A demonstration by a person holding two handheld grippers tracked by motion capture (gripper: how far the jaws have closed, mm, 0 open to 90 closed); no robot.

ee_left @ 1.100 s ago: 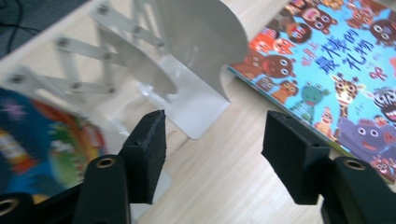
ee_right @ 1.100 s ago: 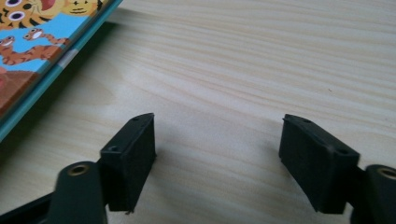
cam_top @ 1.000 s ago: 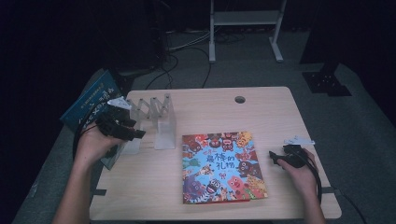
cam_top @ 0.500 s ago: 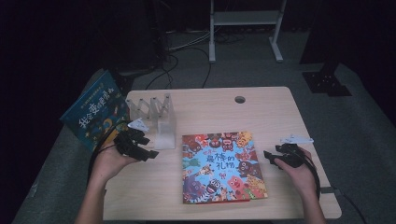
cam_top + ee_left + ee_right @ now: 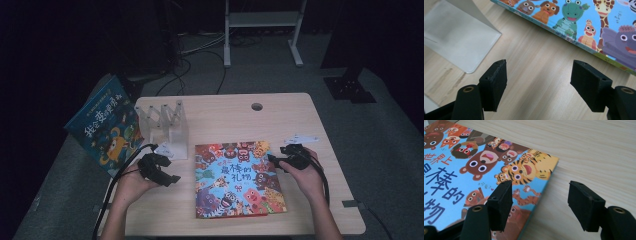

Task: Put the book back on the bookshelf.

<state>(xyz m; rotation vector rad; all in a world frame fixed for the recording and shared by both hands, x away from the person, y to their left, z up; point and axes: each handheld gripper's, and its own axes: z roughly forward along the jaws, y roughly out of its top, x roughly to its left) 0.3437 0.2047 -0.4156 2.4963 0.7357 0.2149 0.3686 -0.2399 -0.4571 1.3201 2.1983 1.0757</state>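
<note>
Low in the high view, the left gripper [image 5: 172,179] sits left of centre, its jaws released with bare table [image 5: 220,110] between them, having just been opening. At lower centre the animal picture book [image 5: 239,179] lies flat. The right gripper [image 5: 274,161] hangs at the book's right edge, jaws apart astride that edge, gripping nothing. Farther up left stands a clear rack [image 5: 167,122], then a blue book [image 5: 102,127] leaning off the table's left edge.

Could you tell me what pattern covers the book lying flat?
Cartoon animals on blue; the book shows best in the high view.
</note>
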